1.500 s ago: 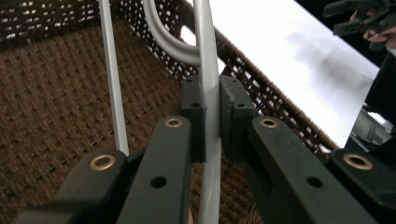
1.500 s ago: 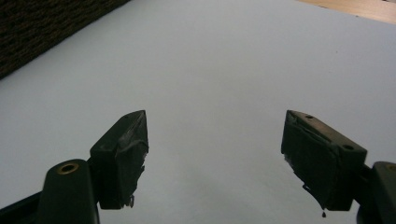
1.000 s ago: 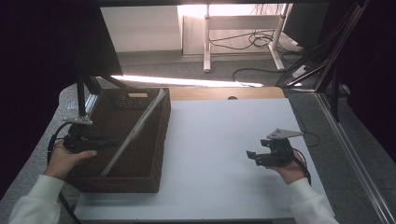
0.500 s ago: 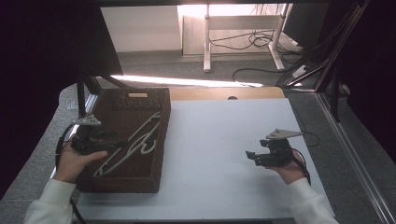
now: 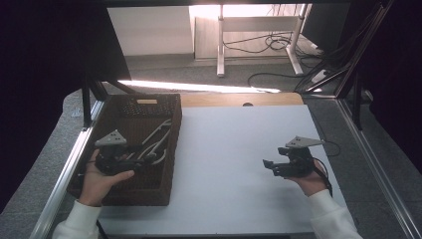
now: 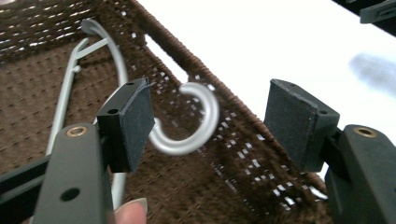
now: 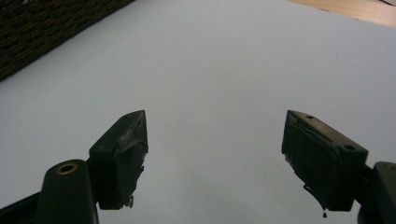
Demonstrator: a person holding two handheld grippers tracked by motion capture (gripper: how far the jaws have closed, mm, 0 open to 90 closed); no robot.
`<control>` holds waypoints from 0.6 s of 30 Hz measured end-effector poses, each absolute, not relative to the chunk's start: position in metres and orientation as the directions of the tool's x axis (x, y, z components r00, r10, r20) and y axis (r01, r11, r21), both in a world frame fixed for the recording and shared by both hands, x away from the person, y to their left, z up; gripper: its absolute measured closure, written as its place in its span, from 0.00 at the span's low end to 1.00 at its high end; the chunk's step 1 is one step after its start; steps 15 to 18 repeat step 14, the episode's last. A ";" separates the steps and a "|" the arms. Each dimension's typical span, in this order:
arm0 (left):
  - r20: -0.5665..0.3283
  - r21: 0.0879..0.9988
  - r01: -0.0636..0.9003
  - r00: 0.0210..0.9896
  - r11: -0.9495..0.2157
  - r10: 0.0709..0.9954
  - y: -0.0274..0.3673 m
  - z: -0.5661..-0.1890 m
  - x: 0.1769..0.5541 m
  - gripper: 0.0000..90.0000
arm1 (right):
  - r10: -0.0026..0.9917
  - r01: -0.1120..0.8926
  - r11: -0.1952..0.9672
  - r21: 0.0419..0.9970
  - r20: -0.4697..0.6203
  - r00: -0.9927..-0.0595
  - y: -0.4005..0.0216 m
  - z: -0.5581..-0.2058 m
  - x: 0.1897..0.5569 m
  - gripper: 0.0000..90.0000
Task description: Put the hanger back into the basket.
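The silver hanger [image 5: 153,142] has dropped flat inside the brown basket [image 5: 149,191]. Over the basket, the left gripper [image 5: 130,157] gapes wide around its hook. Well right of the basket, the right gripper [image 5: 268,167] hovers wide, empty.

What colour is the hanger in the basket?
Silver-grey; the hanger shows best in the left gripper view.

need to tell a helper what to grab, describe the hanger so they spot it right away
Start at the dark brown woven basket on the left side of the white table. Inside it, just ahead of the open left claw, lies a silvery-grey hanger with a curved hook. It is the only pale, thin, smooth thing against the basket's dark weave.
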State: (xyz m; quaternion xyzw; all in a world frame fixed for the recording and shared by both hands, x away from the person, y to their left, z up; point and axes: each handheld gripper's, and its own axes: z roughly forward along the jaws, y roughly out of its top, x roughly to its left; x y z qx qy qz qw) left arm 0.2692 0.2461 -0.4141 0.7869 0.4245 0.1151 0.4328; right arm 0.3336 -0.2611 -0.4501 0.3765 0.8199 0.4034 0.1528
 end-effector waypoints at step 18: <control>-0.184 0.783 0.565 0.610 -0.260 0.771 0.241 -0.422 0.265 0.34 | 0.746 0.473 0.392 0.789 0.029 -0.666 -0.261 -0.447 0.332 0.26</control>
